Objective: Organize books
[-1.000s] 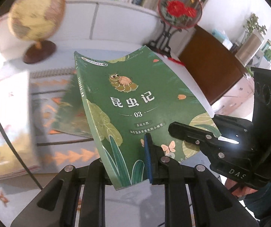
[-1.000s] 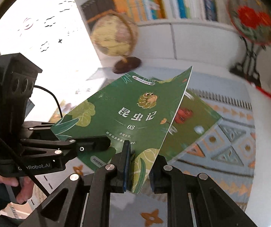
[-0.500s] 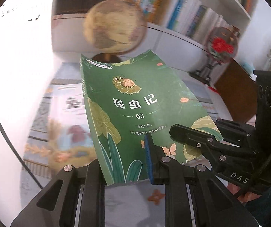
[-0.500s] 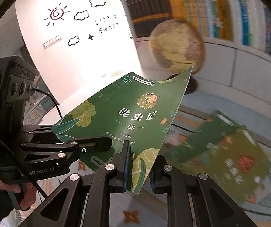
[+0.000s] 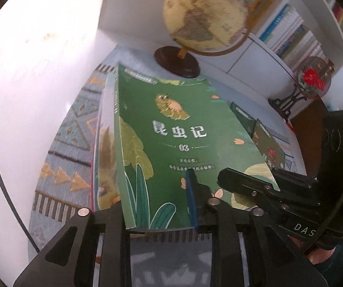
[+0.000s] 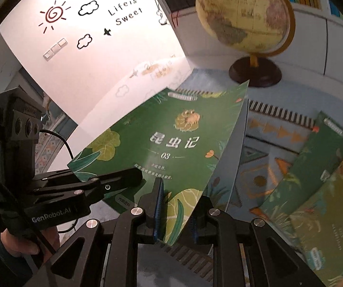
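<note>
A green book (image 5: 183, 131) marked 03 is carried between both grippers, its cover facing up. In the left wrist view it hangs low over a pale book (image 5: 103, 157) that lies on the patterned table runner (image 5: 70, 143). My left gripper (image 5: 155, 198) has the book's near edge between its jaws, which are opening, with the blue pad beside the cover. My right gripper (image 6: 176, 203) is shut on the book's (image 6: 171, 148) near right corner, and its jaws are starting to open. Each gripper shows in the other's view: the right gripper (image 5: 238, 181) and the left gripper (image 6: 114, 179).
A globe (image 5: 205, 14) on a dark round base stands just beyond the book, close to a white wall. Two more green books (image 6: 315, 167) lie overlapped on the runner to the right. Behind are a bookshelf (image 5: 291, 31) and a round red-flower ornament (image 5: 313, 77).
Both grippers carried the green book leftward and a little down, from over the scattered green books to the spot by the globe and the wall. The left jaws have spread slightly.
</note>
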`<state>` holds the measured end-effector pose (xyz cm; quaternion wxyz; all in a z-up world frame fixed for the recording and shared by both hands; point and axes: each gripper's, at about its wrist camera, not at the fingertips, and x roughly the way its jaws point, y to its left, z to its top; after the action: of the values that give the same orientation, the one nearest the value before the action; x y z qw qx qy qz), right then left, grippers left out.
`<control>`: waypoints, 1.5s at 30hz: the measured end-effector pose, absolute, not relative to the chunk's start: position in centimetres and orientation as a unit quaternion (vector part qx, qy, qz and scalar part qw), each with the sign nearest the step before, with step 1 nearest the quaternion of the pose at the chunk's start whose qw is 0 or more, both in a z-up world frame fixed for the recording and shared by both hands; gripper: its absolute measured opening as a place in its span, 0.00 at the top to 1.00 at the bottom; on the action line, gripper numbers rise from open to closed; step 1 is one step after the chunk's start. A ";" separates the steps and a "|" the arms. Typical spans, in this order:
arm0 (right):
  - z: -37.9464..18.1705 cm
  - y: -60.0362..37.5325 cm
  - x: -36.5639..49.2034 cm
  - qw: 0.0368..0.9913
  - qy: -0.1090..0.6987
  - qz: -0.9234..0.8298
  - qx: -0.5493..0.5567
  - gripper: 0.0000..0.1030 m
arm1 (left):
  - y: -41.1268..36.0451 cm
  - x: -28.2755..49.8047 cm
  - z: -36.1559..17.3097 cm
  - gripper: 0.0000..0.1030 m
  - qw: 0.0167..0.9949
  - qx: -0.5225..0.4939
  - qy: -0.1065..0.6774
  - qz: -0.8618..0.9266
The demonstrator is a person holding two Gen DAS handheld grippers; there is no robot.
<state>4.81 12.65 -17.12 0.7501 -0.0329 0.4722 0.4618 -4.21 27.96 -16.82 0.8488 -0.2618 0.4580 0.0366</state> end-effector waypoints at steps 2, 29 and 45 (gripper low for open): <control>-17.6 12.9 5.0 0.745 0.480 0.463 -0.030 0.82 | 28.2 -4.4 -17.4 0.72 0.841 -0.273 0.466 0.039; -19.7 13.1 5.3 0.721 0.538 0.432 -0.050 0.56 | 30.0 -10.4 -18.2 0.75 0.817 -0.293 0.479 0.129; -20.1 -9.9 7.3 0.774 0.555 0.270 0.140 0.50 | 11.3 2.2 -13.3 0.16 0.845 -0.179 0.495 -0.094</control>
<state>7.34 -9.89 -20.09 0.7739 0.1396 0.5553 0.2705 2.20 11.33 -13.27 0.8450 -0.1787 0.4952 -0.0943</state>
